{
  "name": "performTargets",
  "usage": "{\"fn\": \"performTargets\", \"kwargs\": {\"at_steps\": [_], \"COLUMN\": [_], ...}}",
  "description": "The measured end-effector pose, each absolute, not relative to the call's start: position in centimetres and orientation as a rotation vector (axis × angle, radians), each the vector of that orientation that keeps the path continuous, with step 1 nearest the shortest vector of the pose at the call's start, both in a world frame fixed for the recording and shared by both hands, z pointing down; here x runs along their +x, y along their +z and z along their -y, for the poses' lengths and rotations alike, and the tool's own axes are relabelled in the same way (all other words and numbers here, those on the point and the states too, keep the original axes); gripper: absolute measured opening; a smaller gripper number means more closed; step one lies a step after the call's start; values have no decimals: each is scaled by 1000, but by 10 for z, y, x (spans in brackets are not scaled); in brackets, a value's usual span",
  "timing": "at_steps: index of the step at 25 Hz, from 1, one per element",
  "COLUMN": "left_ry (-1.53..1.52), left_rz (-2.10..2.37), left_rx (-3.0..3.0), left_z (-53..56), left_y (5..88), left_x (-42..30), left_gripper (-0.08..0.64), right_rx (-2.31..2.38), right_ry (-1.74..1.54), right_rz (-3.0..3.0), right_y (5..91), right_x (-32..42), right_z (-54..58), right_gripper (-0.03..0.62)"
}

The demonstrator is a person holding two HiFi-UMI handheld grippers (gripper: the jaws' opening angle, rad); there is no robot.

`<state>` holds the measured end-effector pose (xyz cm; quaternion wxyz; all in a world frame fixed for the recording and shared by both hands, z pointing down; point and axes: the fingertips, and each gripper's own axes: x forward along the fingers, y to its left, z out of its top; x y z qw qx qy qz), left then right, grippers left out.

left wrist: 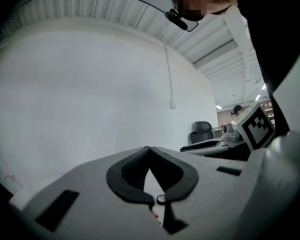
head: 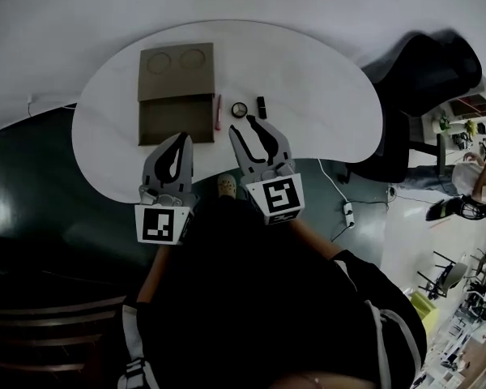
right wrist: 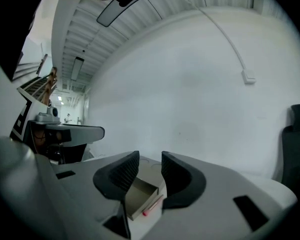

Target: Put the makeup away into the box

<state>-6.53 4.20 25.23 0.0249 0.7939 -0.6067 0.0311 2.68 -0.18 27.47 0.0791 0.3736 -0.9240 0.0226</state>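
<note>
- Since neither gripper holds anything yet, the step in hand looks to be the reach for a first piece of makeup. It would go best by choosing one piece and setting the jaws across its narrow side before closing.
- The left gripper is at the near edge of the table, just in front of the box. Its jaws meet at the tips with nothing between them, so it would have to open before taking anything.
- The right gripper has its jaws apart and empty. Its tips are near the round compact, which lies just beyond them, making that the handiest first pick.
- Left of the compact, the pink pencil lies just beside the box's right wall. A black tube lies to the compact's right.
- All three pieces rest on the table, outside the box.
- The pencil is thin and lies flat, so it probably needs low jaws and a grip at mid-length.
- The box is open and looks empty. Its lid lies flat beyond it, farthest away.
</note>
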Motion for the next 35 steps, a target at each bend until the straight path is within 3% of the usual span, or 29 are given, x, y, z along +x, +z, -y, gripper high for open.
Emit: {"fn": "performTargets", "kwargs": {"at_steps": [18,35], "left_ry": [129,338], "left_rz": [1757,1615], "left_rx": [2425,2391], "left_z": [19,31], "left_y": [295,387], "left_x": [-84,-96], "left_gripper": [6,6], "right_rx": [1085,1099], "right_ry": [219,393], "right_rz": [2684,2495], "right_y": [348,460], "right_x": [-7,-25], "right_z": [51,76], "right_gripper": [147,147]}}
